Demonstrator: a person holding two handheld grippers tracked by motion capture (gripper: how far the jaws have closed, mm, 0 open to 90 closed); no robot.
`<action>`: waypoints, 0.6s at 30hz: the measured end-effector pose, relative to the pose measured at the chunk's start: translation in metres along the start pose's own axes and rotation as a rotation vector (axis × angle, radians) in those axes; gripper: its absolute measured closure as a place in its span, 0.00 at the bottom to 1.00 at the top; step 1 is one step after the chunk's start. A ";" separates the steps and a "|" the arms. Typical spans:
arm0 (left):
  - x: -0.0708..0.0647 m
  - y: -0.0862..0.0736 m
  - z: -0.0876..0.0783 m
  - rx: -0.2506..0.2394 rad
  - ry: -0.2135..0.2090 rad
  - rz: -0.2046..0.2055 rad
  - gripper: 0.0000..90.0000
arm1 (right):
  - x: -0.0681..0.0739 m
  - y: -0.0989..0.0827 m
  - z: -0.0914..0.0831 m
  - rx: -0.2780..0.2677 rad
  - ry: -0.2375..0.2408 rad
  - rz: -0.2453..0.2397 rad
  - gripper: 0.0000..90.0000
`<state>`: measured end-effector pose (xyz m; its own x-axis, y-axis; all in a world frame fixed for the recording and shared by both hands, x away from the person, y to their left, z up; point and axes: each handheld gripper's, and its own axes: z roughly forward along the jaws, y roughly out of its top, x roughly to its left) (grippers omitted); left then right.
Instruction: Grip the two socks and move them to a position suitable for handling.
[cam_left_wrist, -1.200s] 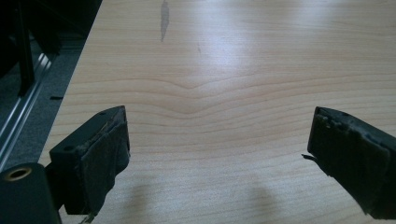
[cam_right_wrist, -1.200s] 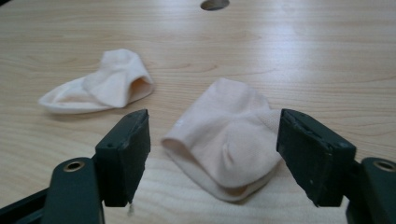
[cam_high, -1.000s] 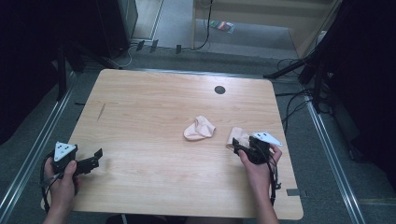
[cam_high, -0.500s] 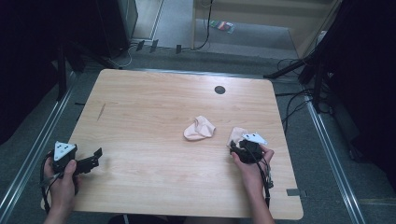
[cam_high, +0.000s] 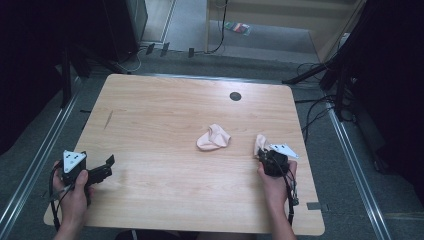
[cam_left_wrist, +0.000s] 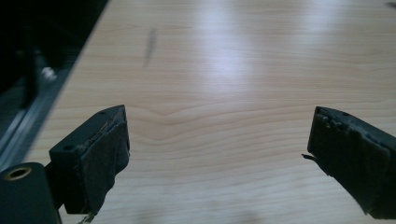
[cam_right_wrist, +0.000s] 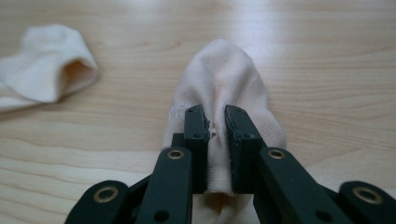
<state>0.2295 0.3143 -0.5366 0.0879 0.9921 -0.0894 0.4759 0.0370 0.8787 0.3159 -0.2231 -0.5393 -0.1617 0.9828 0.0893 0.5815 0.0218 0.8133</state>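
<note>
Compared with one second ago, the right hand-held gripper (cam_high: 262, 156) sits slightly lower and nearer the person's edge, and its grey three-cornered plate now points toward the right rim; the left hand-held gripper (cam_high: 107, 164) occupies the same near-left corner as before.

The pale wooden rectangular table (cam_high: 165, 115) carries a small round black grommet (cam_high: 235, 96) near its far edge and a short dark streak (cam_high: 108, 118) toward its left side. Grey flooring with metal rails borders it on both sides, and black cables (cam_high: 315, 107) lie on the floor beyond the right rim.

The person's right hand (cam_high: 274, 176) grips the right hand-held gripper near the right rim. In the right gripper view, its black jaws stand narrow, pinched on a fold of the pale pink sock (cam_right_wrist: 224, 79), which lies flat on the wood and extends away from the jaws. Faint white lettering shows on the fabric beside one jaw.

A second pale pink crumpled sock (cam_high: 213, 137) lies near the table's centre, apart from the held one, its opening visible in the right gripper view (cam_right_wrist: 44, 70).

The person's left hand (cam_high: 74, 192) holds the left hand-held gripper low over bare wood. In the left gripper view (cam_left_wrist: 217, 154), its padded jaws stand wide apart with nothing between them.
</note>
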 end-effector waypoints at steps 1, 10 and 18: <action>-0.009 0.004 -0.002 -0.018 -0.001 0.021 0.06 | 0.003 0.003 -0.008 -0.025 0.002 -0.008 0.89; -0.038 0.024 -0.008 -0.043 -0.080 0.003 0.06 | 0.013 0.013 -0.047 -0.081 0.050 -0.052 0.89; -0.066 0.035 -0.001 -0.020 -0.162 -0.017 0.06 | 0.038 0.022 -0.063 -0.092 0.091 -0.141 0.89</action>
<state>0.2394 0.2506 -0.4994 0.2209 0.9590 -0.1776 0.4616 0.0576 0.8852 0.2726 -0.1972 -0.4815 -0.3100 0.9505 0.0189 0.4737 0.1372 0.8699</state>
